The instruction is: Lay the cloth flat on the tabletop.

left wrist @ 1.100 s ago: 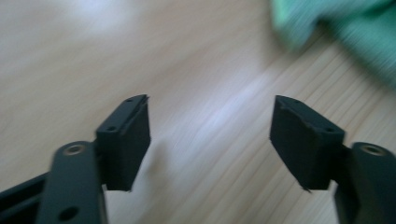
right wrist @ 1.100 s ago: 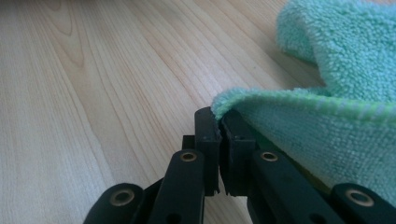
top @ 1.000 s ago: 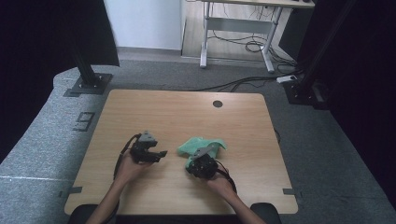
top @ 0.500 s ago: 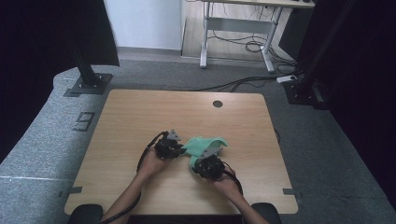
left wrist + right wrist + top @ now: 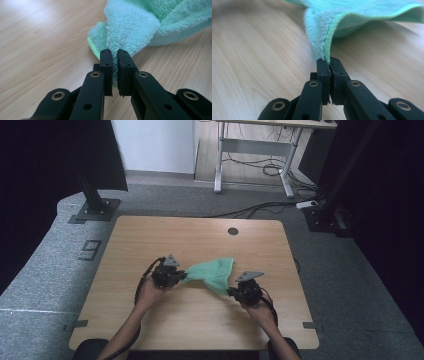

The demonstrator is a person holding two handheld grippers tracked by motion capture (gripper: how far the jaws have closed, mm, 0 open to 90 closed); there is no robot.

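A mint-green fluffy cloth (image 5: 214,272) lies stretched across the middle of the wooden table (image 5: 150,235). My left gripper (image 5: 181,275) is shut on the cloth's left corner; in the left gripper view the pile of the cloth (image 5: 130,30) is pinched between the black jaws of my left gripper (image 5: 114,53). My right gripper (image 5: 231,292) is shut on the cloth's lower right corner, and the right gripper view has the cloth (image 5: 324,27) rising from the closed jaws of my right gripper (image 5: 329,62) with its edge lifted off the wood.
A round cable hole (image 5: 233,231) sits near the table's far edge. Black stand bases (image 5: 95,210) stand on the grey floor at the far left and far right (image 5: 325,217). A desk frame with cables (image 5: 255,165) is beyond.
My left gripper came in from the left and closed on the cloth's left corner. The right gripper moved right and toward me with its corner, pulling the bunched cloth out flatter.
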